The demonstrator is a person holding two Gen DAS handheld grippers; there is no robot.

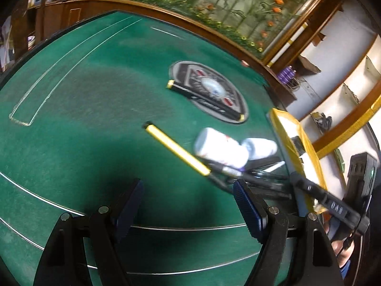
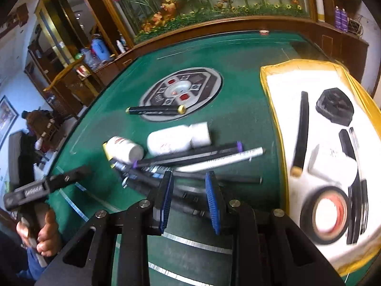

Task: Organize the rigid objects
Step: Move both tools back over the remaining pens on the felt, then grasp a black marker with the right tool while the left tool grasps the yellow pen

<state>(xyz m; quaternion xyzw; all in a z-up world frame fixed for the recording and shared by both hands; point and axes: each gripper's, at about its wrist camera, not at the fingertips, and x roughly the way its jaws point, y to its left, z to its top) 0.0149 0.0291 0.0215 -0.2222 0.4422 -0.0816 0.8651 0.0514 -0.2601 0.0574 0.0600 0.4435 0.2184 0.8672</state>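
The pile of pens (image 2: 190,164) lies on the green bench (image 2: 243,119) just beside the yellow-rimmed tray (image 2: 269,95), with two white bottles (image 2: 176,138) touching its far side. One black pen with gold ends (image 2: 154,110) rests apart on the round centre plate (image 2: 209,78), and a yellow pen (image 1: 176,150) sticks out of the pile on the left.

The right claw (image 2: 189,193) hangs over the near end of the pile, jaws a little apart and holding nothing. The left claw (image 1: 188,202) stands wide apart and empty, over bare felt.

To do this well, I would single out one top pen, close across its middle, then lift straight so the others do not roll.

In the tray: about four dark sticks, one tape roll (image 2: 326,212), one black block (image 2: 334,106).
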